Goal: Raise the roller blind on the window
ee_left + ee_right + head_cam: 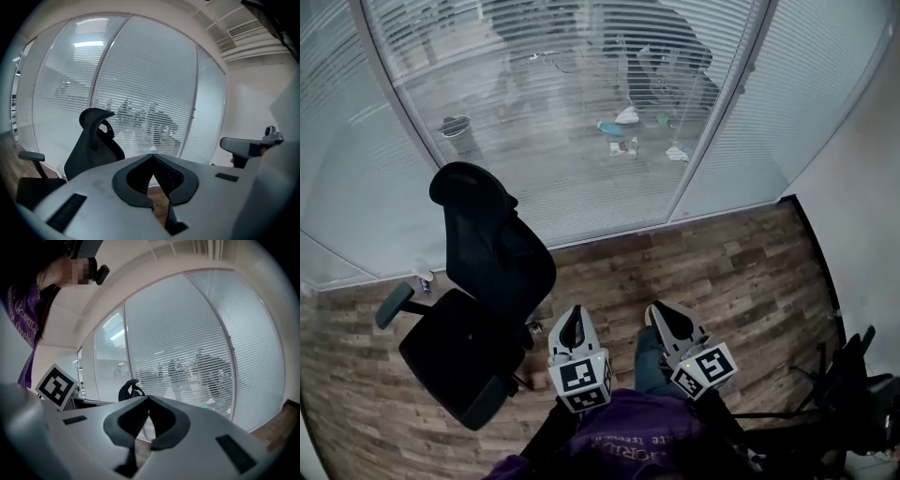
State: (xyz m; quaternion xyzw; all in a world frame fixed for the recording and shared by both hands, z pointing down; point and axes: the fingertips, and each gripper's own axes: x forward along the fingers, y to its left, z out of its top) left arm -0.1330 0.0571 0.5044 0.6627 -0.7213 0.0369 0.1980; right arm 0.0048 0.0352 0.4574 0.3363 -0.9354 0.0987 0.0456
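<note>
The slatted blind (572, 141) hung lowered to the floor over the glass wall ahead, behind a black office chair (492, 272), as the left gripper (575, 323) and right gripper (664, 319), both clenched and empty, pointed towards it above the wood floor (741, 272).

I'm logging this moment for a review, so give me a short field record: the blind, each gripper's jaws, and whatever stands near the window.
blind: fully lowered, slatted
left gripper: jaws together, nothing between them, well short of the blind
right gripper: jaws together, empty, also short of the blind
office chair: black, on the wooden floor, left of both grippers, in front of the blind
task: raising not yet begun
</note>
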